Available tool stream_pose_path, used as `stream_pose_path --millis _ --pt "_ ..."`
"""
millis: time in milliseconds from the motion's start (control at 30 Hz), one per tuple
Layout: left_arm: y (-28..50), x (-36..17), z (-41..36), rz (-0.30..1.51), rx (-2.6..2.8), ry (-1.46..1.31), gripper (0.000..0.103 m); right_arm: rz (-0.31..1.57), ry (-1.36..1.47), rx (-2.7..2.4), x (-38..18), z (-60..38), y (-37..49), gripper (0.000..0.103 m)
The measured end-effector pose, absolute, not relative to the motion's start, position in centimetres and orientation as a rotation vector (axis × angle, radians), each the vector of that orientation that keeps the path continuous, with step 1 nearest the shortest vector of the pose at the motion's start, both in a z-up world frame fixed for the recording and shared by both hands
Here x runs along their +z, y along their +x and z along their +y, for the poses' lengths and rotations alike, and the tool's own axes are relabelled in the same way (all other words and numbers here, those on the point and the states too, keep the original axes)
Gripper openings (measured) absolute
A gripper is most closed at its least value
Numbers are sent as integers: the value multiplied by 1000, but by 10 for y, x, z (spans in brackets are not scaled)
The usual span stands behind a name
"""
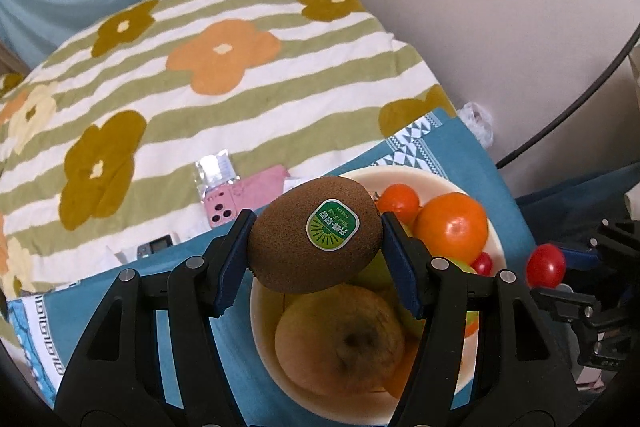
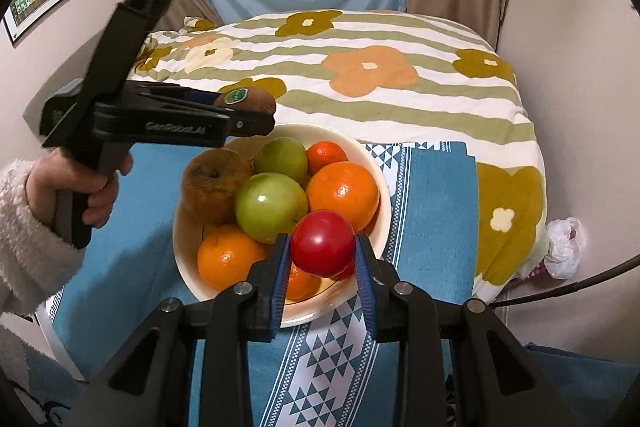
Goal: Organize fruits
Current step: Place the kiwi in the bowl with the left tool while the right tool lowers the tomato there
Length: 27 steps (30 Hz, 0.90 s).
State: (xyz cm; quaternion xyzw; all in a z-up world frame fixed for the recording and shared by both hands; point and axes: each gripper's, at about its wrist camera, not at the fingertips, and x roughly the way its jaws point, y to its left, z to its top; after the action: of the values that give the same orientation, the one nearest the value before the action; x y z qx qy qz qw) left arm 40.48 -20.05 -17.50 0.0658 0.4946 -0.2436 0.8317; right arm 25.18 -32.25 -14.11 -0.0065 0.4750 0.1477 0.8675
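Right now both grippers are loaded: right gripper [image 2: 322,259] pinches a red tomato [image 2: 322,242] between its blue pads, held above the near rim of the cream bowl [image 2: 382,187]; left gripper [image 1: 316,251] is clamped on a brown kiwi [image 1: 315,234] with a green sticker, held over the bowl's far-left edge as seen from the right wrist. Bowl sits on a blue patterned cloth [image 2: 436,195] and is already crowded: two green apples [image 2: 271,207], a brown pear-like fruit [image 2: 216,185], a large orange [image 2: 343,195], smaller oranges, a small tomato [image 1: 482,263] low between them. Person's hand [image 2: 90,193] in a fluffy sleeve grips the left handle. Past the bowl: pink phone [image 1: 236,203] and a foil packet on the cloth edge, then the flowered striped quilt [image 2: 380,75], blue sheet and curtains at the back. Risks, judged: pile is high, so a kiwi or tomato released on top could roll off the fruit and over the rim onto cloth or bed; both grippers converge on one bowl, so they may collide; too much squeeze could bruise or split the tomato; kiwi is held near its ends, so it could twist out.
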Motion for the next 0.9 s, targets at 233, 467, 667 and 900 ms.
stream_pose_path --millis 233,467,667,900 --pt "410 -185 -198 1090 -537 97 71 1003 -1 313 -146 -326 254 29" --pt "403 -178 -191 1069 -555 62 91 999 7 316 -146 -326 254 29" --pt "394 -165 -183 1051 -544 32 91 983 3 320 -142 -325 252 29" --pt "377 -148 -170 1023 -503 29 91 974 -10 339 -140 -322 251 29"
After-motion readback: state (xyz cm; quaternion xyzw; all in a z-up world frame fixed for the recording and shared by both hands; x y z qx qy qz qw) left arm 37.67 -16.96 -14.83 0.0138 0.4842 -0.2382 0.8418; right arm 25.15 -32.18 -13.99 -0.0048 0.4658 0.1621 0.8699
